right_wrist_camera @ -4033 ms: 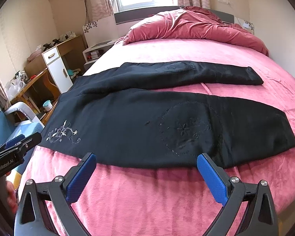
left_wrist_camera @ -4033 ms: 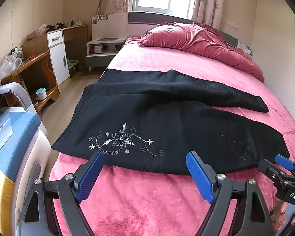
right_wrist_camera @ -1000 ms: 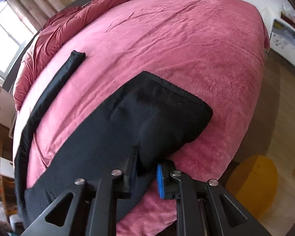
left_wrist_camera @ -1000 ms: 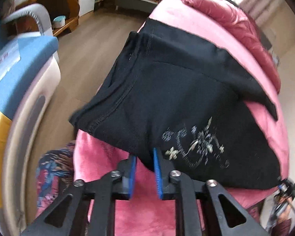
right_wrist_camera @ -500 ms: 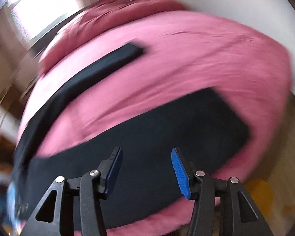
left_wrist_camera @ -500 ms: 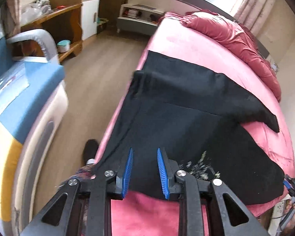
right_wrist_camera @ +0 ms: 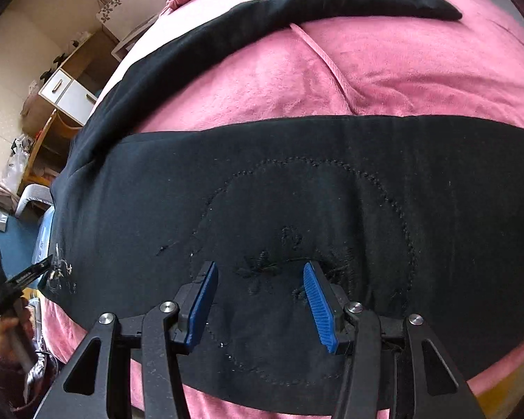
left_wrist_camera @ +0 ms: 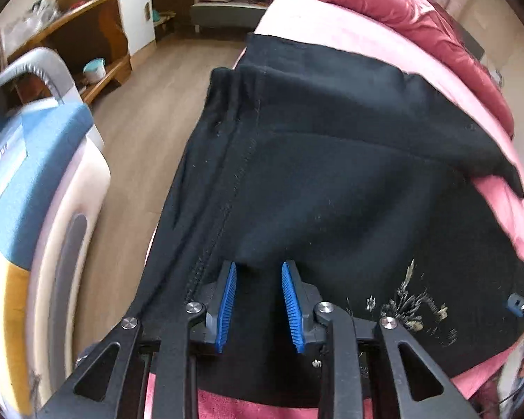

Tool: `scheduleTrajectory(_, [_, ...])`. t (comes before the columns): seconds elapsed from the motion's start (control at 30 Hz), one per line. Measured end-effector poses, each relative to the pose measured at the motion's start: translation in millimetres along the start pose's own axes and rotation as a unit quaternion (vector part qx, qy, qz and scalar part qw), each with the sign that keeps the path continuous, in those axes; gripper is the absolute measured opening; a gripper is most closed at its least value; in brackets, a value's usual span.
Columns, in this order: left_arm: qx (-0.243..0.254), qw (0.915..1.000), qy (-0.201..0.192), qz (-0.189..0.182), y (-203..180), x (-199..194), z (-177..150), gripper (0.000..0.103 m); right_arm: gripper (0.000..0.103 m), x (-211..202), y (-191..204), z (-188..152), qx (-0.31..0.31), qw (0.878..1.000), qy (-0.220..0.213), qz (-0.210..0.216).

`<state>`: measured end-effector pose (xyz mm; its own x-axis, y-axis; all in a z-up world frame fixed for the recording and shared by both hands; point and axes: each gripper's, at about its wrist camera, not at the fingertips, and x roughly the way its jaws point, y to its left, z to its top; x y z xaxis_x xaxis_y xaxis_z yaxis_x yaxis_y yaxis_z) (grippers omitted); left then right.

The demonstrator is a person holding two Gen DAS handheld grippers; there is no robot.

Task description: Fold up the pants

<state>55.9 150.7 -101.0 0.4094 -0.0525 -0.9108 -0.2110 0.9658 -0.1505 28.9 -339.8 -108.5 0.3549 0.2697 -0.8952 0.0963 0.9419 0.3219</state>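
Observation:
Black pants [left_wrist_camera: 332, 181] lie spread on the pink bed [right_wrist_camera: 384, 80], waistband [left_wrist_camera: 227, 132] at the bed's left edge, one leg near, the other leg [right_wrist_camera: 297, 10] farther back. White flower embroidery [left_wrist_camera: 412, 300] shows on the near hip. My left gripper [left_wrist_camera: 258, 305] hovers over the waist area, jaws a narrow gap apart and nothing between them. My right gripper [right_wrist_camera: 258, 305] is open over the near leg's stitched circle pattern [right_wrist_camera: 297, 244], holding nothing. The left gripper also shows in the right wrist view [right_wrist_camera: 21, 279].
A crumpled red duvet [left_wrist_camera: 419, 28] lies at the head of the bed. A blue and white appliance [left_wrist_camera: 28, 181] stands left of the bed. A wooden desk [left_wrist_camera: 80, 35], white cabinet and low shelf [left_wrist_camera: 227, 3] line the far wall. Wooden floor lies between.
Both grippers let go of the pants' near edge and opened. The right one moved from the leg's hem to over the middle of the near leg. The left now hovers over the waist.

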Motion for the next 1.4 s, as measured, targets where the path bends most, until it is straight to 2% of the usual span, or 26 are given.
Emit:
scheduleTrajectory(0.13, [-0.004, 0.9996, -0.019, -0.018, 2.9, -12.2, 21.6, 0.029, 0.053, -11.9, 5.4, 19.1, -0.022, 1.0, -0.008, -0.009])
scheduleTrajectory(0.27, [-0.001, 0.9991, -0.041, -0.014, -0.9, -17.3, 64.6, 0.034, 0.055, -19.2, 20.8, 38.5, -0.037, 0.999, -0.031, -0.016])
scheduleTrajectory(0.33, [-0.014, 0.9985, -0.043, -0.029, -0.1, -13.5, 91.4, 0.035, 0.056, -19.5, 31.3, 50.3, -0.044, 0.998, -0.039, -0.012])
scheduleTrajectory(0.57, [-0.043, 0.9972, -0.039, -0.047, -3.6, 24.7, 168.5, 0.036, 0.06, -1.6, 72.5, 99.8, -0.074, 0.996, -0.053, -0.002])
scheduleTrajectory(0.83, [-0.071, 0.9971, -0.017, -0.018, 1.5, 77.6, 225.6, 0.036, 0.063, 20.4, 94.8, 150.9, -0.089, 0.994, -0.059, 0.0])
scheduleTrajectory(1.0, [-0.098, 0.9946, -0.013, -0.031, 4.8, 100.7, 248.7, 0.037, 0.064, 33.6, 107.3, 184.8, -0.111, 0.991, -0.068, -0.013])
scheduleTrajectory(1.23, [-0.069, 0.9975, -0.013, -0.013, -6.6, 121.2, 262.8, 0.036, 0.065, 57.4, 130.2, 252.5, -0.123, 0.988, -0.082, -0.032])
scheduleTrajectory(1.27, [-0.06, 0.998, -0.016, -0.012, -8.0, 119.9, 263.1, 0.033, 0.065, 61.2, 134.9, 262.8, -0.126, 0.988, -0.084, -0.036])
scheduleTrajectory(1.3, [-0.055, 0.9982, -0.023, -0.012, -9.4, 117.2, 263.2, 0.023, 0.065, 66.0, 140.5, 273.7, -0.131, 0.987, -0.084, -0.04])
scheduleTrajectory(1.4, [-0.034, 0.9977, -0.052, -0.027, -15.4, 105.0, 262.6, 0.019, 0.065, 83.9, 155.8, 302.5, -0.147, 0.984, -0.078, -0.06])
